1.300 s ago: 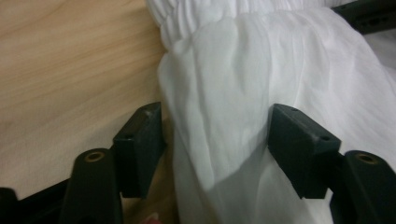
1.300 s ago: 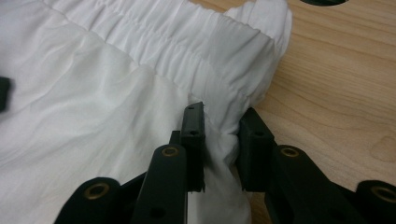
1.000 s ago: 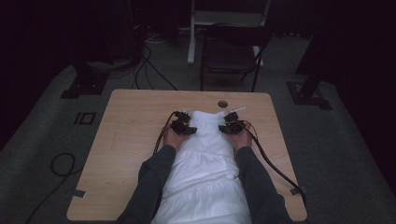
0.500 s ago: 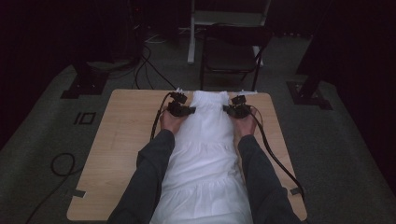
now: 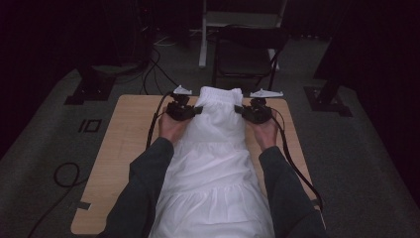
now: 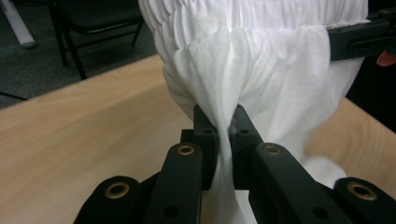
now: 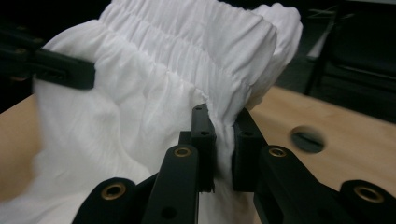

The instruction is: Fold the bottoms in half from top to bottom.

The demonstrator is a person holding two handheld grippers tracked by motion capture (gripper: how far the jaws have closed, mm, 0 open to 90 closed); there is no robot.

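Stretching farther up the table (image 5: 129,148) than a second ago, the left gripper (image 5: 181,110) and right gripper (image 5: 255,112) stay clamped on the skirt (image 5: 213,163) (waistband now at the far edge), nearly flat.

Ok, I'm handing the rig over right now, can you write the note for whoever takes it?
Left tongs: shut on the white gathered cotton garment, at its elastic waistband's left edge.
Right tongs: shut on the same waistband's right edge.
The garment lies lengthwise on the light wooden table, waistband raised at the far end, hem hanging off the near edge.
Done: both corners gripped.
Left, probably: lay the waistband flat, then fold.
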